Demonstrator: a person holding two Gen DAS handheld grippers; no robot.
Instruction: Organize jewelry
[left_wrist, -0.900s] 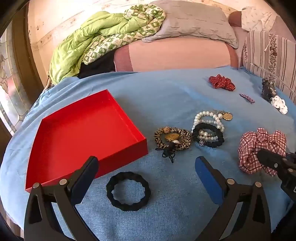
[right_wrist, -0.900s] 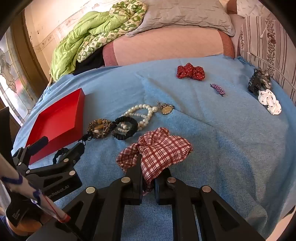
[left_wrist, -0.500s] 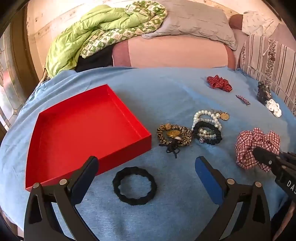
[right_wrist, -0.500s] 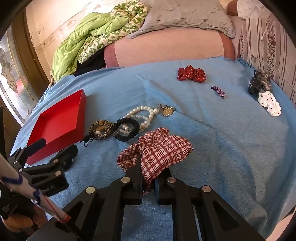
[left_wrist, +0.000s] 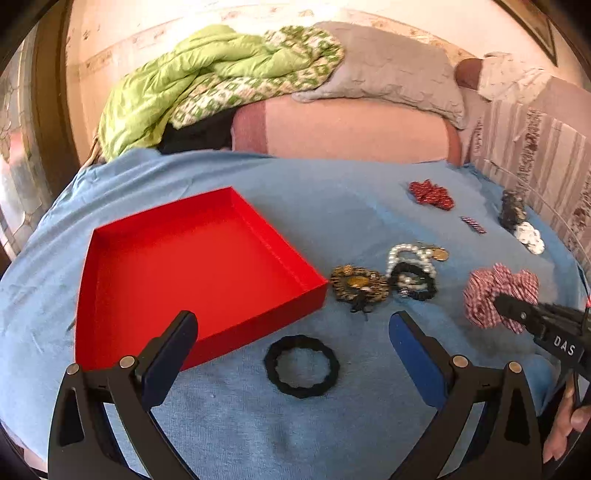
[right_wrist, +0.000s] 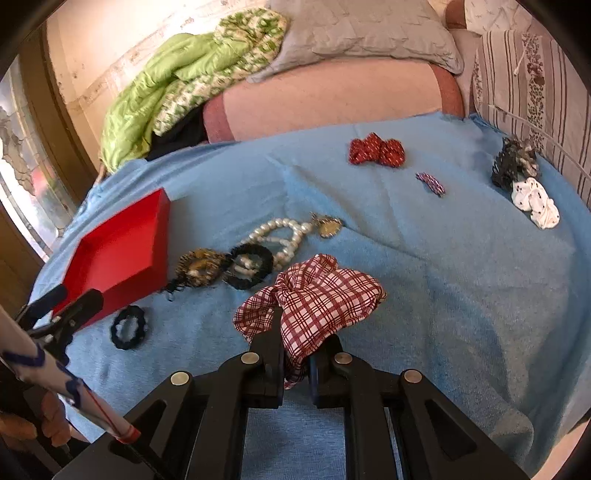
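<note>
While the right tongs (right_wrist: 295, 354) are clamped on the near fold of the red-checked scrunchie (right_wrist: 317, 295), which lies on the blue bed cover (right_wrist: 461, 277) toward its near edge, the left tongs (left_wrist: 293, 332) hang with their jaws wide apart above the black hair tie (left_wrist: 301, 365), holding nothing. The step in hand looks like the first pickup: the red tray (left_wrist: 184, 269), near the bed's left edge, holds nothing yet. Next, I judge, the scrunchie must be lifted clear and carried left over the tray's wall before release. It is soft, ruffled cloth, loosely bunched, so it will likely droop and may snag the leopard-print bracelet (right_wrist: 201, 267) or pearl strand (right_wrist: 284, 230) on the way.
</note>
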